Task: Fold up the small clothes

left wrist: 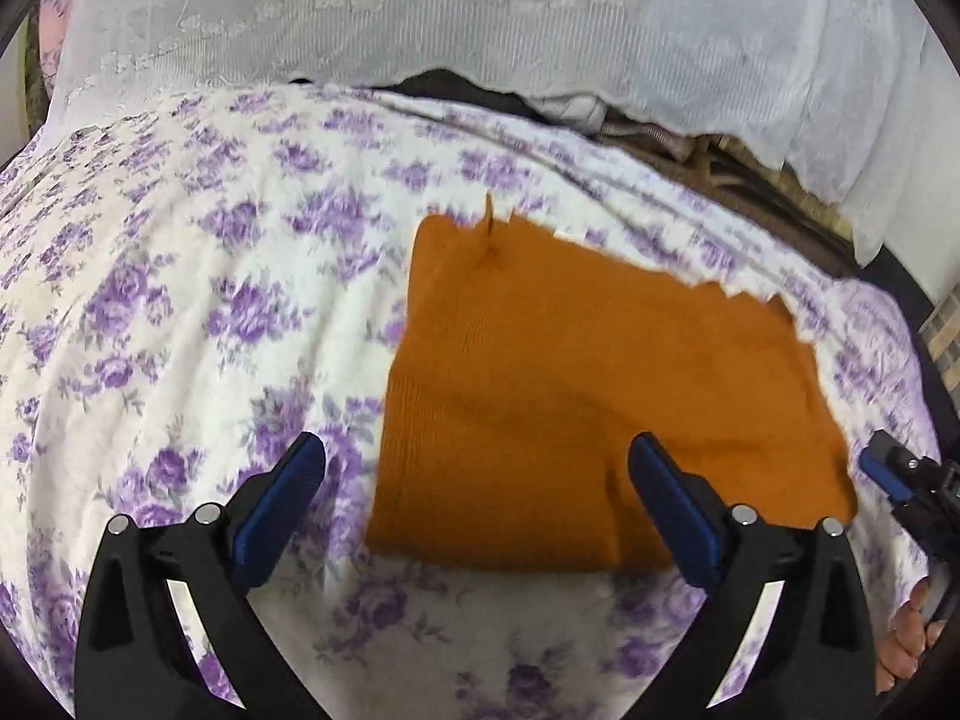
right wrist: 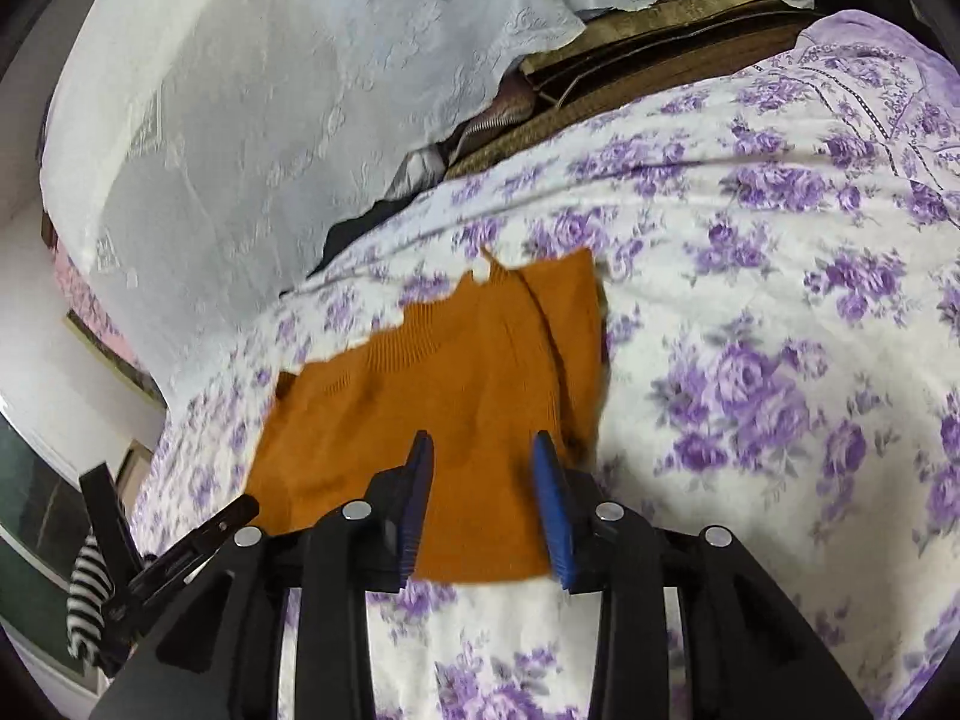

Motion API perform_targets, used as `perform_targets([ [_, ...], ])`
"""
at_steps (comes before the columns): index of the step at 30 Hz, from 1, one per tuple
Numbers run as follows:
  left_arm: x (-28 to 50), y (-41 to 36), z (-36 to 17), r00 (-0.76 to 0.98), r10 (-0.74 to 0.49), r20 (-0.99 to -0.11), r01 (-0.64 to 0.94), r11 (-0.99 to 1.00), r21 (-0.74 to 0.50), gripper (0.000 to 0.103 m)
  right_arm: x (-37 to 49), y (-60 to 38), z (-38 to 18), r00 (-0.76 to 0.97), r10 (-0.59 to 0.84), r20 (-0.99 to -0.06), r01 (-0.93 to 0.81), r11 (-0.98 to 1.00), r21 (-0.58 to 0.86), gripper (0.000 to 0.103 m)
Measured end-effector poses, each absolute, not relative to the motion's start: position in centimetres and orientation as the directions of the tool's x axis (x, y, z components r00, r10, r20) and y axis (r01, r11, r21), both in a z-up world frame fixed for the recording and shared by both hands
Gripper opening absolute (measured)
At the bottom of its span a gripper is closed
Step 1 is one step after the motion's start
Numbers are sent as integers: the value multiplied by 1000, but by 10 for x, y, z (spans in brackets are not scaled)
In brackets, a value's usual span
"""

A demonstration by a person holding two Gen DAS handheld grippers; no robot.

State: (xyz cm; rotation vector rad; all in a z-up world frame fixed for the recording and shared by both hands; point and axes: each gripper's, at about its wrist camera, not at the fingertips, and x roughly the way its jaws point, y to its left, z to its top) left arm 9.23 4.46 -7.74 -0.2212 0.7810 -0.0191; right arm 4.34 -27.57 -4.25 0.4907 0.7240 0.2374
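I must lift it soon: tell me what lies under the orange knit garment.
The orange knit garment lies flat on the white bedsheet with purple flowers. Anything directly beneath it is covered and cannot be seen.

Soft, even, shadowless light fills both fisheye views, which curve hard toward black corners, while motion blur smears the floral bedsheet [left wrist: 180, 312] and jags the orange garment's [right wrist: 432, 396] edges.

orange knit garment [left wrist: 558, 396] | apparently folded | lying flat | far edge jagged
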Motion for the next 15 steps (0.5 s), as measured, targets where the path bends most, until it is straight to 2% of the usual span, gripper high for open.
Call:
perform_targets([
  [4,118,41,-81,681,-26,-732,-108,985,-135,99,67,-267,-38,722,383,-577,-49,860,509,35],
  [8,145,54,-76,675,-37,-737,-143,973,-179,99,101,-252,-34,718,375,-587,-52,870,491,42],
  [12,179,61,-90,636,47,-771,-189,977,-96,99,136,-250,-51,696,340,-633,-11,886,463,48],
  [15,192,76,-104,615,-23,-788,-195,964,-181,99,143,-257,-66,688,366,-627,-42,882,469,48],
])
